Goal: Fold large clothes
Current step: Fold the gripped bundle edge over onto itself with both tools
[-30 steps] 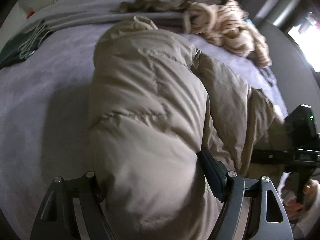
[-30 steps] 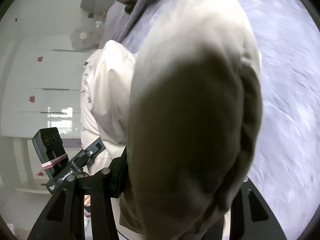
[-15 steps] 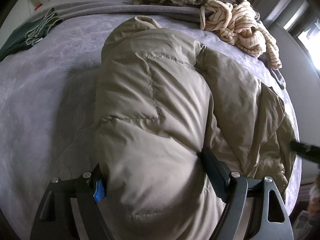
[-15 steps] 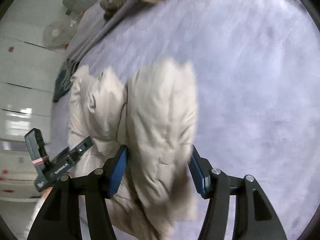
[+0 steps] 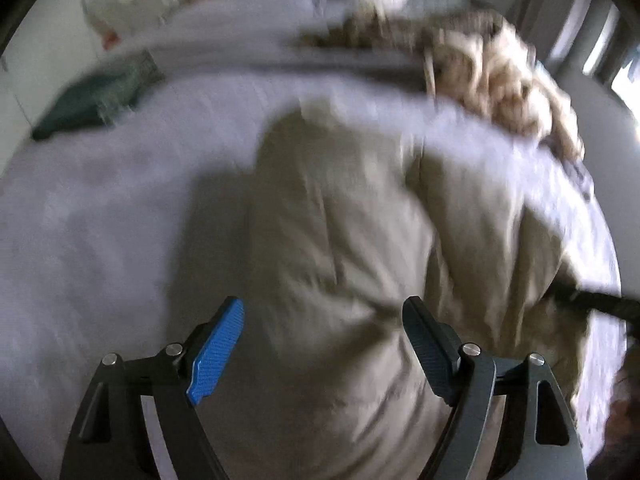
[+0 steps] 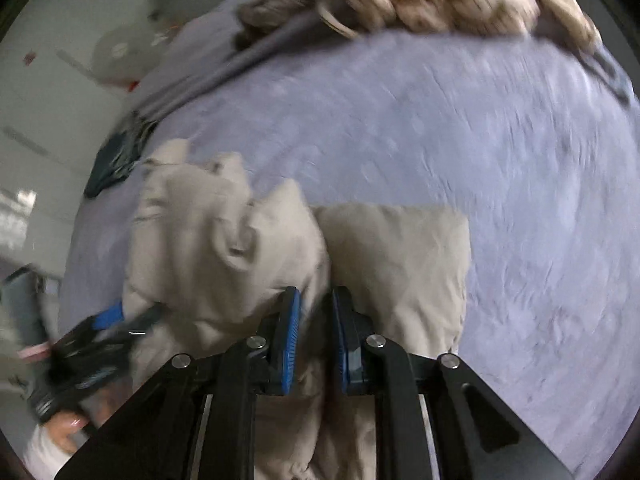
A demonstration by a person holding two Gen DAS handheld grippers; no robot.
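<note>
R tool (image 6: 314,332) closing, nothing gripped, over beige jacket (image 6: 224,248).

Dim, motion-blurred fisheye views; daylight glares far right.

Both grippers are black linkage frames with silver round screw heads at the joints; the left gripper (image 5: 323,344) and the right gripper (image 6: 313,332) carry blue ribbed pads (image 5: 218,350) on their fingers. A white sleeve (image 6: 40,450) shows at the near left of the right wrist view

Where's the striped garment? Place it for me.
The striped garment lies heaped at the far edge of the bed, upper right in the left wrist view, beyond the beige jacket; it lines the top of the right wrist view.
</note>
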